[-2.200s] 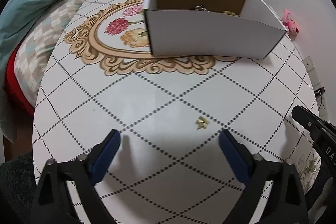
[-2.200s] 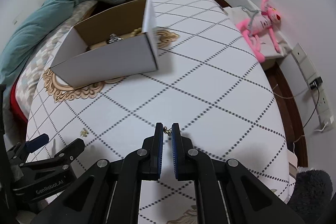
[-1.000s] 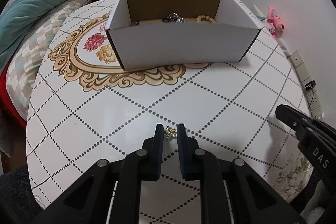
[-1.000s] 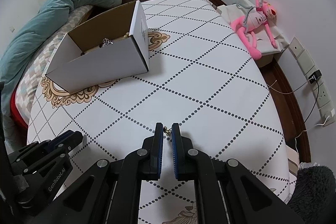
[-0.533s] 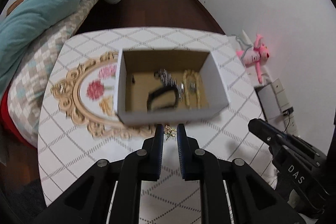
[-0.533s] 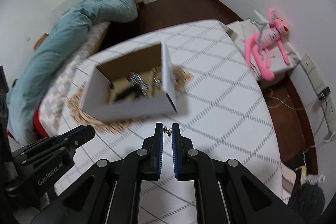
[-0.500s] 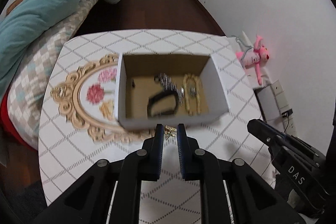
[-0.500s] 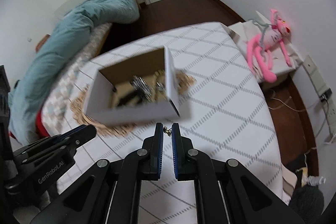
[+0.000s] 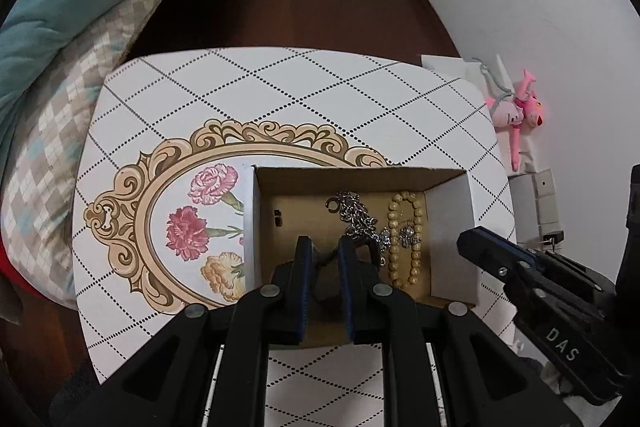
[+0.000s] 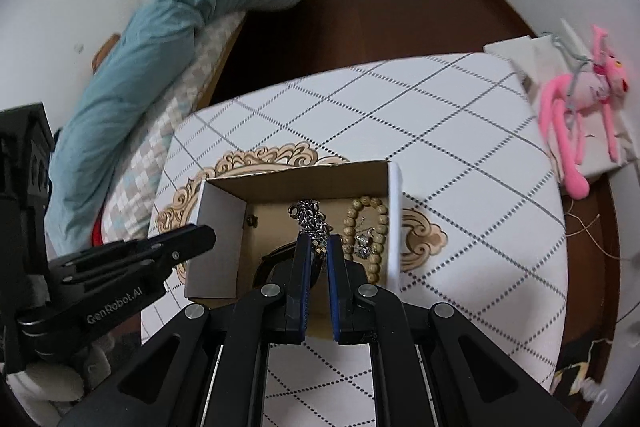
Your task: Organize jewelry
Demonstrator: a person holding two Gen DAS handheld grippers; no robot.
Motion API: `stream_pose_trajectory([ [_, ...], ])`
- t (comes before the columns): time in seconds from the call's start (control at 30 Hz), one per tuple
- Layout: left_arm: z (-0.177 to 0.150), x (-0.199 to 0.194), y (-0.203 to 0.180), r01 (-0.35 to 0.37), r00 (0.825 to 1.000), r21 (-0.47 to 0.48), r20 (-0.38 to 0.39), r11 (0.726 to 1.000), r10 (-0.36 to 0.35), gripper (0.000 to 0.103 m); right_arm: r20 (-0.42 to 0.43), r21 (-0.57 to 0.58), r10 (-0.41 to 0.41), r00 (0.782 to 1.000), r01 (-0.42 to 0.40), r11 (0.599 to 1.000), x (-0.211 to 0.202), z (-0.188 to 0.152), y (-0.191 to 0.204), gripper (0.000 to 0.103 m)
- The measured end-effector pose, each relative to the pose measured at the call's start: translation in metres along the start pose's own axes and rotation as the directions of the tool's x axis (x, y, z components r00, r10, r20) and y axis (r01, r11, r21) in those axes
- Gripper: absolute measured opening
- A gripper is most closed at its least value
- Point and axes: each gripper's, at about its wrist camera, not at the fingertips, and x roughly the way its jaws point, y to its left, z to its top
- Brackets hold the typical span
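Bedroom; white diamond-pattern table [image 9: 280, 87] w/ open cardboard box [image 9: 452, 223] on it. My right gripper [image 10: 319, 241] is clamped on a small gold piece [image 10: 318, 248] at the pad tips, over the box interior by the chain [image 10: 310, 215] and bead bracelet [image 10: 374, 227]. My left gripper [image 9: 322, 251] has its pads nearly together over the same box, and I cannot tell if anything is pinched. Piece judged v. light, hard, slippery, easily bent, so grip its body w/ pad tips only; it is too small to read long axis or heading.
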Motion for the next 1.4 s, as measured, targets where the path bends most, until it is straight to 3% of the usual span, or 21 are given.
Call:
stream_pose_trajectory([
  [0.1,0.005,-0.001,0.002,0.011,1.000,-0.022,-0.003,1.000,-0.012,0.013,-0.026,-0.013,-0.022,0.999,0.021,1.000,0.004,0.006,0.002,0.020],
  [0.17,0.008,-0.004,0.001,-0.010,1.000,-0.019,0.005,1.000,0.010,0.021,-0.026,-0.016,-0.027,0.999,0.027,1.000,0.003,0.008,0.003,0.040],
  [0.23,0.010,-0.008,0.000,-0.021,0.999,-0.014,0.024,1.000,0.022,0.044,-0.019,-0.024,-0.042,0.999,0.041,0.999,0.000,0.007,0.003,0.041],
  [0.3,0.011,-0.012,0.000,-0.044,0.998,-0.014,0.044,0.999,0.045,0.057,-0.012,-0.024,-0.059,0.998,0.059,0.998,-0.004,0.007,0.002,0.041],
  [0.4,0.011,-0.019,0.004,-0.084,0.994,-0.013,0.071,0.996,0.085,0.063,0.004,-0.023,-0.104,0.995,0.104,0.994,-0.012,0.004,-0.001,0.046],
  [0.5,0.005,-0.024,0.009,-0.108,0.989,-0.019,0.095,0.994,0.110,0.076,0.015,-0.028,-0.165,0.986,0.166,0.986,-0.018,-0.003,-0.004,0.063],
  [0.6,-0.005,-0.025,0.011,-0.145,0.982,-0.012,0.119,0.989,0.145,0.077,0.026,-0.038,-0.229,0.973,0.230,0.973,-0.020,-0.011,-0.006,0.078],
  [0.67,-0.011,-0.023,0.012,-0.172,0.977,-0.003,0.125,0.985,0.171,0.090,0.021,-0.051,-0.274,0.962,0.275,0.960,-0.018,-0.017,-0.007,0.096],
  [0.7,-0.014,-0.022,0.012,-0.180,0.976,-0.001,0.127,0.984,0.179,0.099,0.020,-0.053,-0.285,0.958,0.286,0.957,-0.017,-0.019,-0.007,0.099],
  [1.0,-0.036,-0.008,0.017,-0.233,0.966,-0.007,0.113,0.973,0.232,0.103,0.013,-0.055,-0.355,0.935,0.355,0.933,-0.012,-0.036,-0.013,0.103],
  [1.4,-0.054,-0.022,0.011,-0.233,0.964,-0.021,0.130,0.972,0.233,0.103,0.047,-0.050,-0.359,0.932,0.361,0.931,-0.031,-0.045,-0.008,0.103],
])
